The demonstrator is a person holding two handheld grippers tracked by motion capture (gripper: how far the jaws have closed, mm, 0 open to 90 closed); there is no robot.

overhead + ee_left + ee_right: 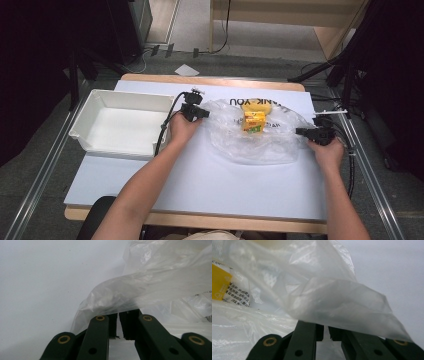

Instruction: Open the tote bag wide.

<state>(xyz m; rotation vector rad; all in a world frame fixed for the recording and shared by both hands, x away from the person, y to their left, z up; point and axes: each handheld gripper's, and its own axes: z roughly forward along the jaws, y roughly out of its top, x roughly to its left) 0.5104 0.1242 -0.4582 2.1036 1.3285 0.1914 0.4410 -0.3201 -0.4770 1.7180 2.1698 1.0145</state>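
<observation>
Table (pixel 200 190) carries a white tray (pixel 125 107) at nine o'clock and a clear plastic bag (pixel 260 145) at centre. Left gripper (pixel 202 114) clenches its nine-o'clock edge, right gripper (pixel 300 132) its three-o'clock edge. Inside sits a yellow carton (pixel 254 121).

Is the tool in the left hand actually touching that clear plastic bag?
Touching. In the left gripper view, the left tool has its jaws nearly shut, pinching a fold of the clear plastic bag between them.
</observation>
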